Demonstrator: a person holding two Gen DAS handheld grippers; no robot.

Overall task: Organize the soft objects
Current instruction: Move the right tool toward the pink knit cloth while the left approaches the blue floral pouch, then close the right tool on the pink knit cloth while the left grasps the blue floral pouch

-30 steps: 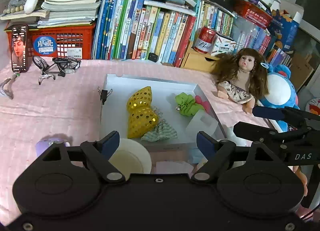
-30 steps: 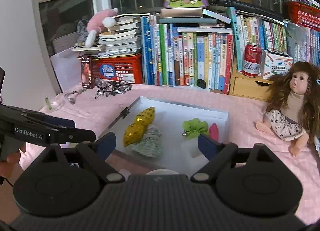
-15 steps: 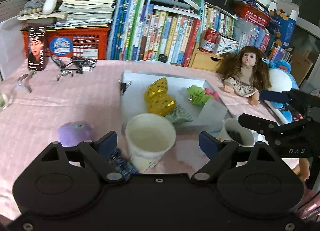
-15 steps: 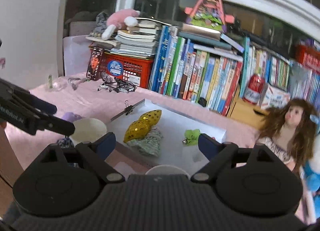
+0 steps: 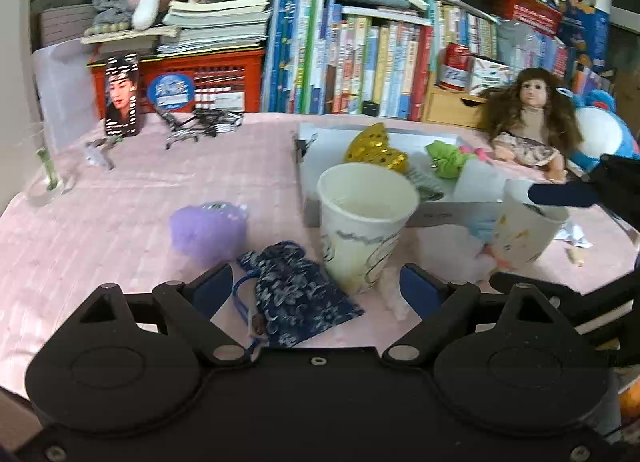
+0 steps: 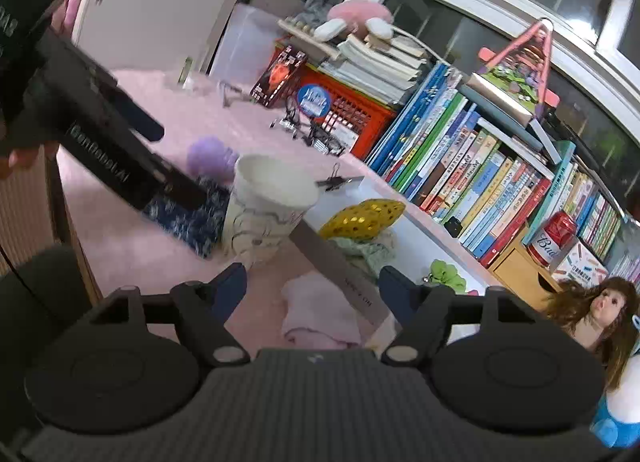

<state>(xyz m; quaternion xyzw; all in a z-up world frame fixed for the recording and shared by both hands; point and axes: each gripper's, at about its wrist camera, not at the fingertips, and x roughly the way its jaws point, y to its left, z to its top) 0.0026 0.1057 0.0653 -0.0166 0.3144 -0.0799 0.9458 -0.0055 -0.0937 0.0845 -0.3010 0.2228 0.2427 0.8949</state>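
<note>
Pink cloth (image 6: 316, 314) lies half hidden behind the right gripper (image 6: 312, 288).

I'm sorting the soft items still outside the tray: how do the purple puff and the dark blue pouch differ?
The purple puff is rounded, fluffy and plain lilac; the dark blue pouch lies flat, printed in white, with a drawstring. The puff sits farther left of the paper cup; the pouch lies beside it. Both rest on the pink tablecloth, ungripped.

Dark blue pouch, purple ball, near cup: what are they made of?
Pouch: printed woven cloth, matte, creased, with a drawstring cord. Purple ball: looks like fuzzy plush or soft mesh; blur leaves it open. Cup: paper, matte white with printed lines and a thin rolled rim.
</note>
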